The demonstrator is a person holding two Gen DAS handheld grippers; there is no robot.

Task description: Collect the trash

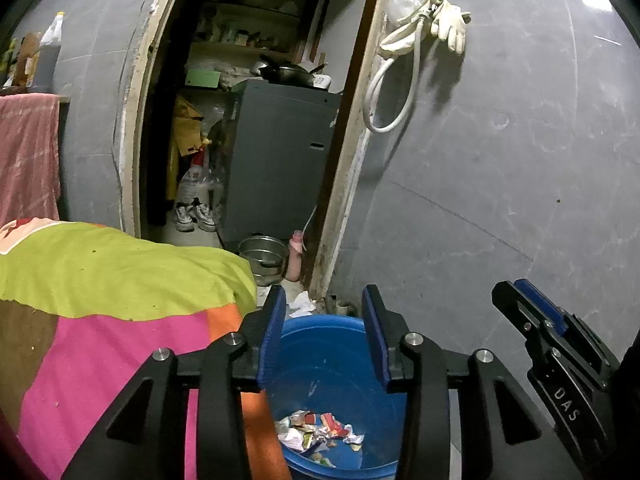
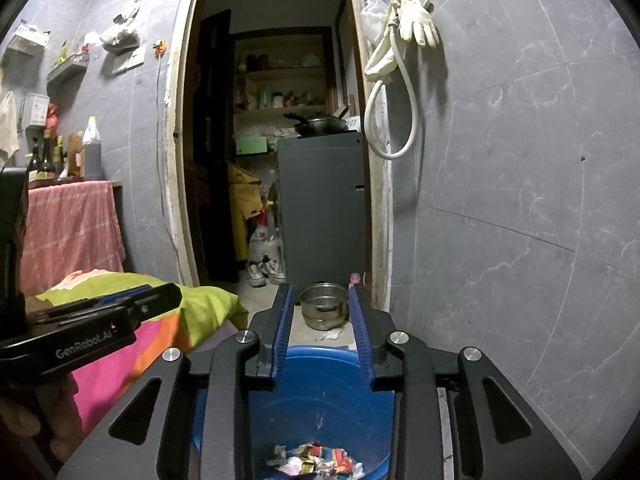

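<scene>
The scraps [image 1: 320, 432] lie in the blue bucket [image 1: 340, 364] just below both my tongs, so that part looks done. Left gripper [image 1: 325, 334] and right gripper [image 2: 323, 330] are both released, nothing btw the jaws. One crumpled paper [image 1: 300, 305] is left on the floor beyond the bucket, imo next.
</scene>
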